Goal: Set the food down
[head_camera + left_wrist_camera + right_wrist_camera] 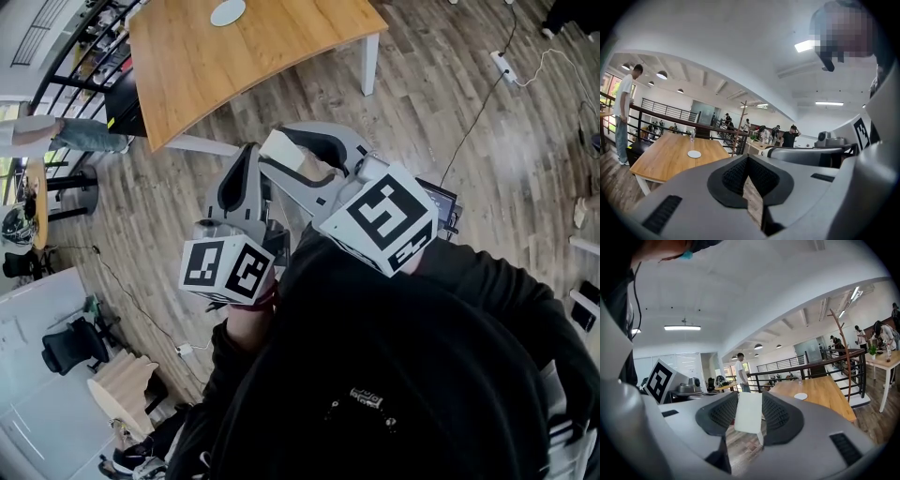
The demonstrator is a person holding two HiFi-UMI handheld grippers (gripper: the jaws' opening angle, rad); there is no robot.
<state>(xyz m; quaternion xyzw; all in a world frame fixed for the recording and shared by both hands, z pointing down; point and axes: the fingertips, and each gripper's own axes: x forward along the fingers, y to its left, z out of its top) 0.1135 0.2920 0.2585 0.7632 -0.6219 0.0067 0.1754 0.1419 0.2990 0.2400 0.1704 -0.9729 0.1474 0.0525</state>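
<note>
Slab, one, white, pinched in right tongs (left tongs closed)

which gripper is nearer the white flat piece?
Right. The right gripper is clamped on the white flat piece, one pad on each face. The left gripper sits alongside to its left, jaws together and empty, not touching it.

The table runs off the top edge, its plate clipped too. There's a white slab in the right gripper, impossible to identify.
</note>
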